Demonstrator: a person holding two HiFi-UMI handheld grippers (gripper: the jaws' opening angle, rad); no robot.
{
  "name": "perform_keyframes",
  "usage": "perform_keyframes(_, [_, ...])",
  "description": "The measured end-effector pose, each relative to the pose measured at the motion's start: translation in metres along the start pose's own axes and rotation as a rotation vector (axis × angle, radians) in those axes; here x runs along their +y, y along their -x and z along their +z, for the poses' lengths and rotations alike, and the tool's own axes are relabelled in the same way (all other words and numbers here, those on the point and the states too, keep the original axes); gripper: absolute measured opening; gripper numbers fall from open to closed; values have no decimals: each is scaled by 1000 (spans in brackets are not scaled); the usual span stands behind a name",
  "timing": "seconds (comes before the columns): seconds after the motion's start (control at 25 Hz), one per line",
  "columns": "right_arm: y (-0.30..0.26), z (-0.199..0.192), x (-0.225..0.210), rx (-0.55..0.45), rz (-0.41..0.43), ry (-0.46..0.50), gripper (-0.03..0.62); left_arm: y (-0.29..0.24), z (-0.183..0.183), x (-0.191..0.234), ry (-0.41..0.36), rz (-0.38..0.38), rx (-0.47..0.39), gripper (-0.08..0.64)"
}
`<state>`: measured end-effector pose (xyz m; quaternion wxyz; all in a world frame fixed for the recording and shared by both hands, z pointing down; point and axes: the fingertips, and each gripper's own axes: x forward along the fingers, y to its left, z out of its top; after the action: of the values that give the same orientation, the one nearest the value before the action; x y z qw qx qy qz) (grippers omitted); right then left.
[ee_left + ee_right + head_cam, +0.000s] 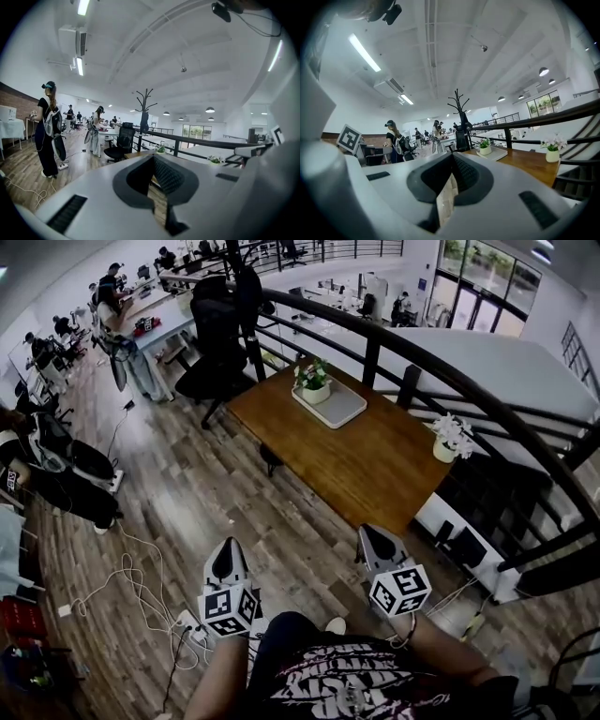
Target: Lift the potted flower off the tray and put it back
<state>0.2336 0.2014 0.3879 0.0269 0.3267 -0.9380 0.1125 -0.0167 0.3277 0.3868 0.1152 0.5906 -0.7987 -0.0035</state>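
The potted flower [315, 382], green leaves and pale blooms in a white pot, stands on a grey tray [343, 409] at the far end of a wooden table [366, 460]. In the right gripper view the same pot [485, 146] sits on its tray [500, 153]; in the left gripper view it [161, 149] is small and distant. My left gripper [225, 547] and right gripper [374, 534] hover over the floor, well short of the table's near edge. Both are shut with nothing in them, seen also as the left gripper [153, 158] and right gripper [452, 158].
A second white-flowered pot [451, 439] stands at the table's right end by a black railing [450, 381]. A black office chair [208, 343] and coat stand [246, 287] sit past the table's left. Cables and a power strip [187, 622] lie on the wooden floor. People stand at desks far left.
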Motion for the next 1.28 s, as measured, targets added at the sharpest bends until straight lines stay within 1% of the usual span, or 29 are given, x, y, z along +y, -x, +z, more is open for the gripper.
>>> perform_keyframes(0.12, [0, 8, -9, -18, -7, 3, -2, -8, 11, -12, -21, -17, -22, 8])
perform_keyframes(0.2, [-1, 7, -11, -18, -13, 5, -2, -13, 11, -16, -25, -30, -20, 8])
perform_keyframes(0.36, [-11, -3, -21, 1, -36, -1, -2, -29, -1, -17, -22, -55, 10, 8])
perform_keyframes(0.6, [-45, -14, -44, 30, -83, -9, -2, -80, -19, -15, -24, -99, 57, 8])
perform_keyframes(0.68, [-62, -16, -45, 44, -89, -7, -2, -101, -19, -12, -33, -118, 70, 8])
perform_keyframes(0.8, [-90, -21, -45, 73, -97, -12, -2, -131, -21, -4, -23, -144, 95, 8])
perform_keyframes(1.0, [-155, -22, -49, 96, -119, -4, -2, -193, -18, 25, -11, -175, 116, 8])
perform_keyframes(1.12, [-196, -13, -49, 97, -136, 5, -2, -234, -7, 45, -7, -197, 114, 8])
perform_keyframes(1.28, [-248, 7, -48, 83, -167, 14, -2, -283, 18, 62, -14, -252, 103, 8])
